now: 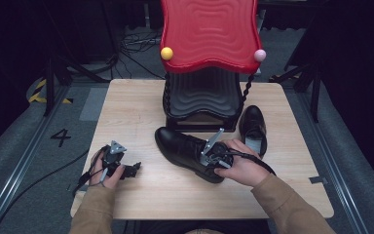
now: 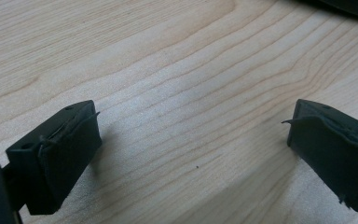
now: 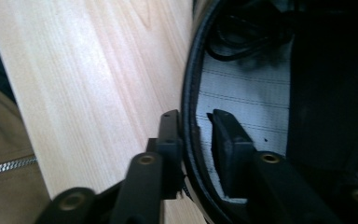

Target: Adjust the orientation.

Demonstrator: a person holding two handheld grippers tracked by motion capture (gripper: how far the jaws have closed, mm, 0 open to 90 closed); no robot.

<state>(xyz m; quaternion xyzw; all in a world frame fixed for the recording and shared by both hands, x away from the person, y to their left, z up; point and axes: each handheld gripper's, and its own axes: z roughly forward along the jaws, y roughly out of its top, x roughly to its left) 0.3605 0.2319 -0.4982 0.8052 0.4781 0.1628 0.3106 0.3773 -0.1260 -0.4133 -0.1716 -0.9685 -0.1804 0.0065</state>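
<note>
The right tool (image 1: 213, 152) straddles the heel collar of the near shoe (image 1: 180, 146), which lies on the bench (image 1: 136, 105) in front of the rack (image 1: 202, 100), toe toward the left. In the right gripper view one jaw sits outside the collar and the other inside over the pale insole (image 3: 242, 100); there is a thin gap at the inner pad, so the tool looks about to clamp rather than fully clenched. I cannot tell for certain that the leather is pinched.

The left tool (image 1: 132, 169) rests released near the bench's left front edge, jaws wide apart over bare wood, well apart from the shoe.

To do this grip well, I judge the jaws should sit deeper over the collar before closing, so that the rim does not slip out when the shoe is lifted. Close squarely across the leather, not at a slant, and lift with the heel leading, since the toe will sag. The free left tool could steady the toe if the shoe swings.

The second shoe (image 1: 253, 127) stands just right of the rack, its heel partly behind the right hand (image 1: 243, 165). The hand and tool cover the near shoe's heel from above, and its inside is too dark to read beyond the insole. The rack's lower shelves lie in shadow under the red top (image 1: 209, 34).
</note>
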